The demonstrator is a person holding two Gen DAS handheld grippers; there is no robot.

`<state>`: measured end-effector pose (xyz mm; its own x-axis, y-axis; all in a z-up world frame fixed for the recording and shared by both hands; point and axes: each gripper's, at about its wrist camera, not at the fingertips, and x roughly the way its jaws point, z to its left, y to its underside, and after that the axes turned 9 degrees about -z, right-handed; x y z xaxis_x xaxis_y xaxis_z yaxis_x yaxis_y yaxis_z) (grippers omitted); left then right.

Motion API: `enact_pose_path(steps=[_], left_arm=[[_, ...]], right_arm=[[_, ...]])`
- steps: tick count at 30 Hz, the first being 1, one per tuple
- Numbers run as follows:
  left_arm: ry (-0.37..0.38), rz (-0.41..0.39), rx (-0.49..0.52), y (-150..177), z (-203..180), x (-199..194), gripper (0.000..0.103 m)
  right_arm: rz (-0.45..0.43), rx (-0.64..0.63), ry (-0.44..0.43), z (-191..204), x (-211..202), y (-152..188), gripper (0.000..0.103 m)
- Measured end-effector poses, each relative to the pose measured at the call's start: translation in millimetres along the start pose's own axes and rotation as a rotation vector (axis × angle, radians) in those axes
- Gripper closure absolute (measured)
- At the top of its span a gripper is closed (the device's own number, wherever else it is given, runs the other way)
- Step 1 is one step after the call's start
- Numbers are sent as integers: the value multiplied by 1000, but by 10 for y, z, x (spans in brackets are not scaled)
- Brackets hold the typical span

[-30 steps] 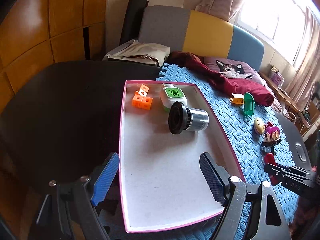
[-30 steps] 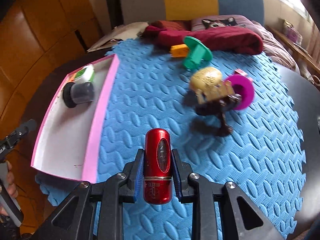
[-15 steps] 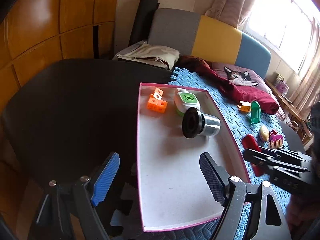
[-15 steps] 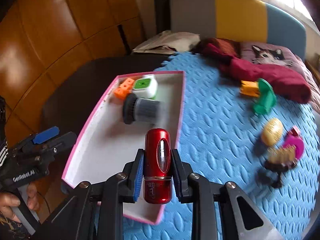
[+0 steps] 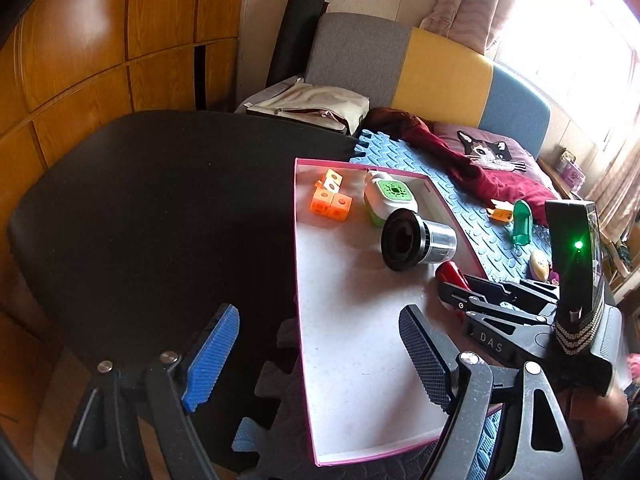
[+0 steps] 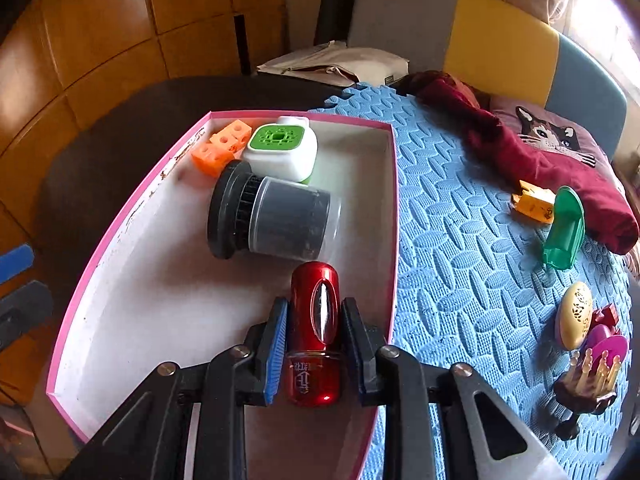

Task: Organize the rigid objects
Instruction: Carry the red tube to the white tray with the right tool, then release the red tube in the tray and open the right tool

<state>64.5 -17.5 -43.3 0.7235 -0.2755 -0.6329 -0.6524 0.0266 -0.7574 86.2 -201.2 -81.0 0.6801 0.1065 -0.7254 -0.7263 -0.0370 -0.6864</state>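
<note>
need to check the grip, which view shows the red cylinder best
The right wrist view: the red cylinder fills the centre, clamped between the right gripper jaws over the pink-rimmed tray. The left wrist view shows only its rounded tip poking past the right gripper.

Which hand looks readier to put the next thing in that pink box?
Right. Its tool is shut on the red canister, over the pink box. The left tool is open and holds nothing.
</note>
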Motion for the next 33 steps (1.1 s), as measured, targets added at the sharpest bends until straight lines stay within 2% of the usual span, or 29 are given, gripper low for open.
enact_pose_path(steps=[8, 13, 33], left_arm=[[3, -3, 14, 5, -29, -39, 20], [2, -4, 19, 8, -55, -56, 20], [0, 7, 59, 43, -195, -86, 20]], right_arm=[[8, 13, -6, 34, -39, 11, 71], [-33, 51, -21, 13, -179, 41, 64], [-119, 89, 27, -158, -574, 57, 62]])
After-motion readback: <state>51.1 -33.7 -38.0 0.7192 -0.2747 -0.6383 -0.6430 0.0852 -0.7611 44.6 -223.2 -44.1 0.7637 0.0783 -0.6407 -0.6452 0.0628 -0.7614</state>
